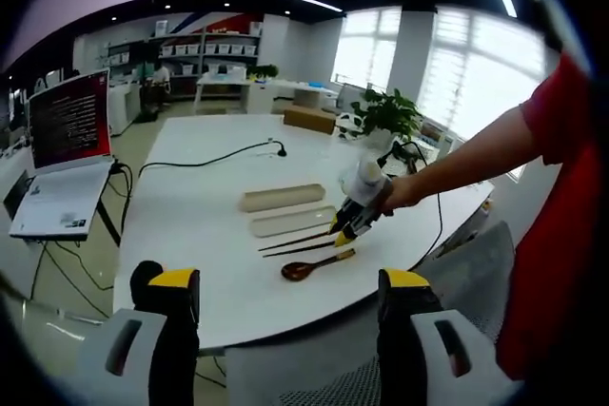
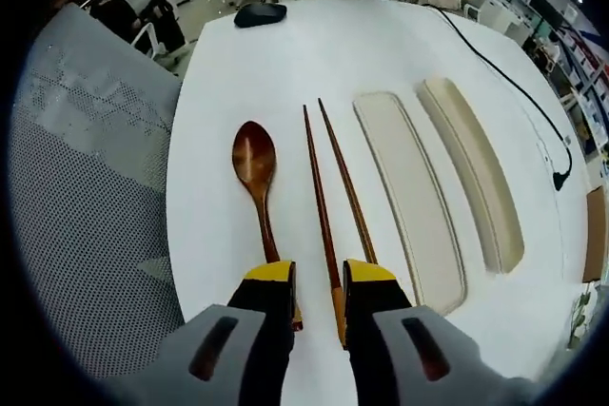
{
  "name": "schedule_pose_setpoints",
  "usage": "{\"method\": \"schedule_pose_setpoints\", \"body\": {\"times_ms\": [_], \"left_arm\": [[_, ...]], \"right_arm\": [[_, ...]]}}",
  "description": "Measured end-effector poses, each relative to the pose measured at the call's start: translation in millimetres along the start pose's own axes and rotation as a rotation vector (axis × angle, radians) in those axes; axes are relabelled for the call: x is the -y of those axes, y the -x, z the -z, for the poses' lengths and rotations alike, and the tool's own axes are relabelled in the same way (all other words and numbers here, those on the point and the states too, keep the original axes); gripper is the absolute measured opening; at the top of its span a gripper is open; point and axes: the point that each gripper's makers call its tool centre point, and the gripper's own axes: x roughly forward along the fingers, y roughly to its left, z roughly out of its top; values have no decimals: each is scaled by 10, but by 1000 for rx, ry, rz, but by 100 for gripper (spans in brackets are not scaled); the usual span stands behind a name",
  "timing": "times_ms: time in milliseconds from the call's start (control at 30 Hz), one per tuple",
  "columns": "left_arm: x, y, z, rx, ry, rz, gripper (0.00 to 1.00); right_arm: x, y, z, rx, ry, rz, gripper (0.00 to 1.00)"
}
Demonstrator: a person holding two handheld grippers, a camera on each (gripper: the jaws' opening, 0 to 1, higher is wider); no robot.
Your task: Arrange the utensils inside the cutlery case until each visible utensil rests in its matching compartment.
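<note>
Chopsticks (image 2: 335,187), two dark wooden sticks lying almost parallel on the white counter (image 2: 285,54), run away from the right claw (image 2: 319,278) in the right gripper view. The nearer ends reach down between that claw's two yellow-tipped jaws, which stand close together on either side of one stick; whether they actually pinch it I cannot tell. Just beside the chopsticks, on their left in this view, lies a brown wooden spoon (image 2: 257,178), bowl away from the claw, its handle end passing under the left jaw. On the other side of the chopsticks sit the two long beige halves of the cutlery case: the flat lid (image 2: 409,202) nearer, the deeper tray (image 2: 476,168) beyond it, both apart from the utensils. A black cable (image 2: 504,73) crosses the counter's far part, and a black computer mouse (image 2: 260,13) rests near its far edge. A grey mesh chair (image 2: 86,206) stands alongside the counter.

In the left gripper view the left claw (image 1: 290,282) is held well back from the counter, its jaws spread wide with nothing between them. The right claw (image 1: 350,225) shows there too, in a person's hand (image 1: 395,195), tips down at the chopsticks (image 1: 297,244). A laptop (image 1: 65,164) sits on a side stand, and a potted plant (image 1: 385,116) stands at the counter's far side.
</note>
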Motion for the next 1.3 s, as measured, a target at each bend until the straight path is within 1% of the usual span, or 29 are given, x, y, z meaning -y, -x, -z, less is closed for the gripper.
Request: {"method": "schedule_pose_setpoints", "body": {"times_ms": [200,333,433,500,567,733,833,900,1133,1167,1200,1233,1300], "left_arm": [[-22,-6,52,-3,22,-11,78],[-26,-8,66,-2,29,-13,78],[-37,-9,82,-3,37,-18,78],[-43,-2,90,-1,42,-19,78],[-56,7,101,-1,47,-21,78],[-109,31,127,0,61,-36,78],[-114,35,139,-2,64,-41,78],[-113,36,147,-5,63,-43,78],[-95,11,145,-6,65,-37,78],[-95,7,145,-7,64,-37,78],[-96,2,143,-7,61,-37,78],[-95,-1,141,-7,61,-36,78],[-90,-5,131,-2,63,-34,78]], "right_arm": [[0,-48,-52,-5,-2,-12,16],[-15,-94,-57,-19,25,-12,16],[34,-124,-53,-34,32,6,18],[28,-141,-16,-58,2,-7,16],[40,-151,-8,-63,15,-3,14],[61,-184,24,-91,24,-7,14],[59,-195,43,-107,33,-11,13],[46,-196,48,-109,56,-16,12],[46,-234,123,-140,56,-19,10],[35,-250,141,-146,60,-21,10],[40,-248,128,-141,86,-18,9],[35,-249,126,-143,69,-16,9],[33,-240,120,-146,68,-14,8]]}}
